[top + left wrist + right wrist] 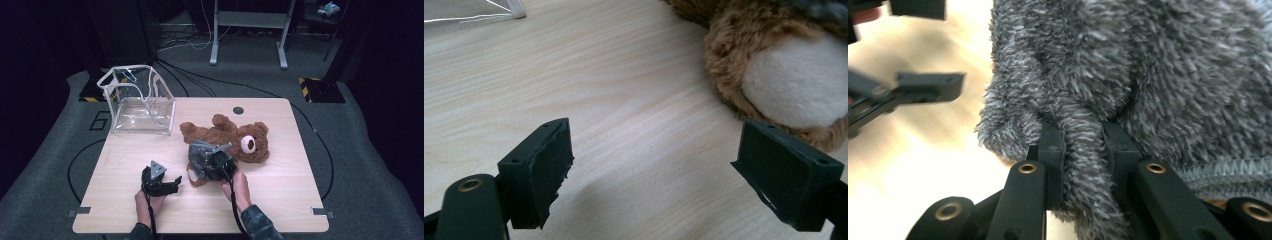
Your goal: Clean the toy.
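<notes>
My right gripper (1083, 150) is clamped on a fold of grey fuzzy cloth (1148, 75), which lies over the teddy bear's (240, 137) legs at table centre. My left gripper (654, 170) sits at eight o'clock from the bear, jaws spread wide, nothing between them, bare table (624, 75) beneath. The bear's pale paw (796, 82) is at two o'clock of the left jaws.

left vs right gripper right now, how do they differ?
The left gripper is open with bare table between its fingers; the right gripper is shut on a fold of grey fleece garment. The left sits beside the teddy bear's foot; the right sits over its body. Both are black and hand-held.
</notes>
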A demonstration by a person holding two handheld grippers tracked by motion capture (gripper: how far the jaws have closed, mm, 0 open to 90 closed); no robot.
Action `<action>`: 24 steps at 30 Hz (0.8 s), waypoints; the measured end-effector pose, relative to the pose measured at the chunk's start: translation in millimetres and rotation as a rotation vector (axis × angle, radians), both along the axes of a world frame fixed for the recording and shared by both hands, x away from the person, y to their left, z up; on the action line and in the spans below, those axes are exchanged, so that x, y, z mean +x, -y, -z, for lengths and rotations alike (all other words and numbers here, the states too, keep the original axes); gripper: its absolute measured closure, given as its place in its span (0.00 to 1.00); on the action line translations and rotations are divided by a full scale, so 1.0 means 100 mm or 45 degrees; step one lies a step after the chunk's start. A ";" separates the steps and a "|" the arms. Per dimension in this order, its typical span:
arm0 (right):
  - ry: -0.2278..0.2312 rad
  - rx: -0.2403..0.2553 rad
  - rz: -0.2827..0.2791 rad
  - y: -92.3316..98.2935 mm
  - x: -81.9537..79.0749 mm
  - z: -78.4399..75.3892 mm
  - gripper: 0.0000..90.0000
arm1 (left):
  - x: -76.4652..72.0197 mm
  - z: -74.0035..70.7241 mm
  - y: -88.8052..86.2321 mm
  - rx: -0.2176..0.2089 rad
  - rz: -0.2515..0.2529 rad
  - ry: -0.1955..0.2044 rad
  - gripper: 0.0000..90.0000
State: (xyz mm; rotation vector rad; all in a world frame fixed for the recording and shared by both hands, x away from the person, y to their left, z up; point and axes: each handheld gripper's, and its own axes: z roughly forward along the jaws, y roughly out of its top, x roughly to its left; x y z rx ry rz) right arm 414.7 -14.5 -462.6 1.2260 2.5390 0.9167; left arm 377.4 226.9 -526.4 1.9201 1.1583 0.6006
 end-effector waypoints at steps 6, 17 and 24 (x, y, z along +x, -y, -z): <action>-0.042 -0.012 -0.069 0.00 -0.18 0.06 0.83 | 0.00 0.00 0.00 0.007 -0.001 -0.001 0.16; 0.253 0.044 0.123 0.31 -0.06 -0.51 0.83 | 0.00 0.01 0.03 0.028 -0.007 -0.001 0.16; 0.219 -0.074 0.154 0.15 0.17 -0.42 0.83 | 0.00 0.00 0.03 0.035 -0.004 -0.009 0.17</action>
